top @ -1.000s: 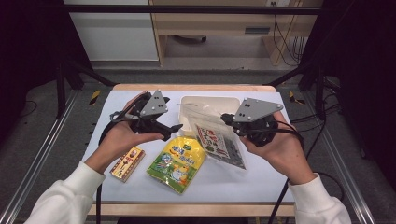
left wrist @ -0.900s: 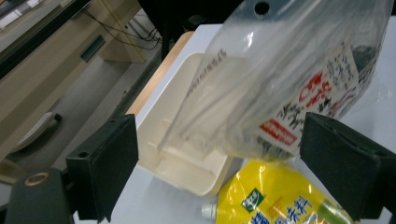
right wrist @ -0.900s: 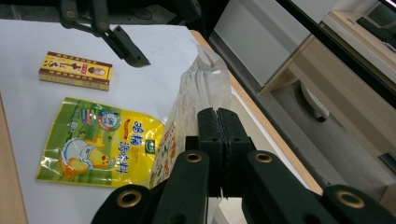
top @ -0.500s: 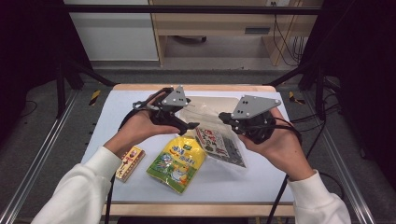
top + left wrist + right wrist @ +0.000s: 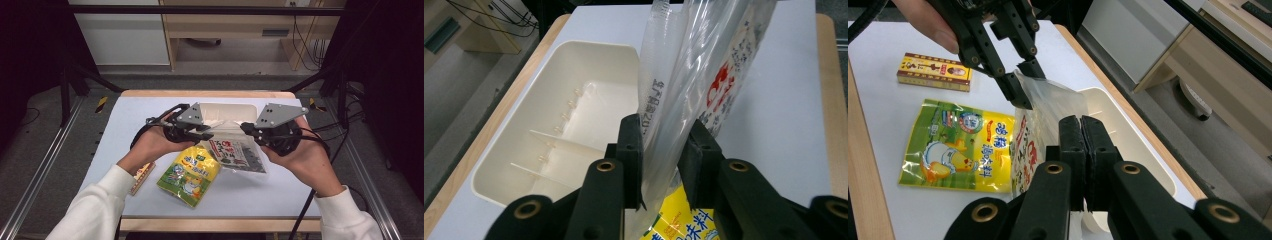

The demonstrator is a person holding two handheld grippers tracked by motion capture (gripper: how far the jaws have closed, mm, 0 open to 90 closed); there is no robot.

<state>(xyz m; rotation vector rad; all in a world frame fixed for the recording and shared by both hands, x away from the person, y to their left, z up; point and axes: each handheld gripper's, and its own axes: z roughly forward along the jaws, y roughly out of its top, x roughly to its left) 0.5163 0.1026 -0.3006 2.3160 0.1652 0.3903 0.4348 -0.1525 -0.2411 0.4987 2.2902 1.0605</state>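
With the right gripper (image 5: 1082, 150) clamped on the clear snack bag's (image 5: 235, 152) edge, the left gripper (image 5: 663, 152), jaws just closing, pinches the opposite edge; both should lift evenly toward the tray (image 5: 222, 107) beyond.

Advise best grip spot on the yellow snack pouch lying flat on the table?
Take the yellow snack pouch by its near sealed edge, coming in low from the person's side. It lies flat and face up on the white table, so only a thin flat seam offers the jaws a bite. That end is likely the least crowded: the far end lies by the clear seaweed bag, and the small yellow box sits to its left.
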